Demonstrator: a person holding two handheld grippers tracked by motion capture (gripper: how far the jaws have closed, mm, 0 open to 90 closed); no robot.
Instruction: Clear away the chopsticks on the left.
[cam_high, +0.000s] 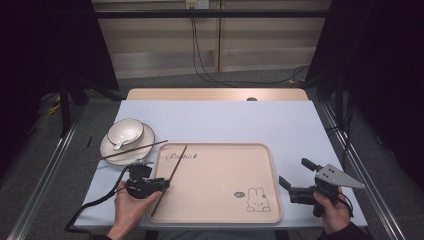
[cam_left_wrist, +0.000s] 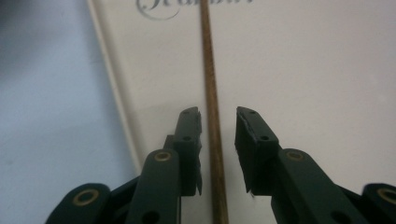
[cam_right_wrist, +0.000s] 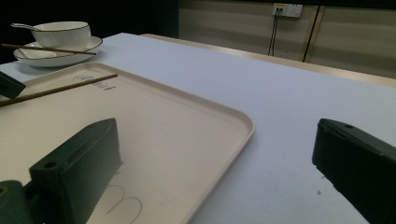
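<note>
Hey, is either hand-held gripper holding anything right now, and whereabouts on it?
Nothing is held. The chopstick lies on the tray between the left hand-held gripper's parted jaws, untouched. The right hand-held gripper is open.

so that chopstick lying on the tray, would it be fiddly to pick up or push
Probably fiddly: the chopstick is thin, straight and lies flat on the smooth tray, so it may slide or roll when nudged. It looks stiff and light, and the left gripper stands open astride it, leaving little to pinch.

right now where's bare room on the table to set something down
Free: the beige rectangular tray's middle and right, and the pale blue tabletop behind it. Crowded: the left, with the white bowl and saucer and the brown wooden chopstick.
</note>
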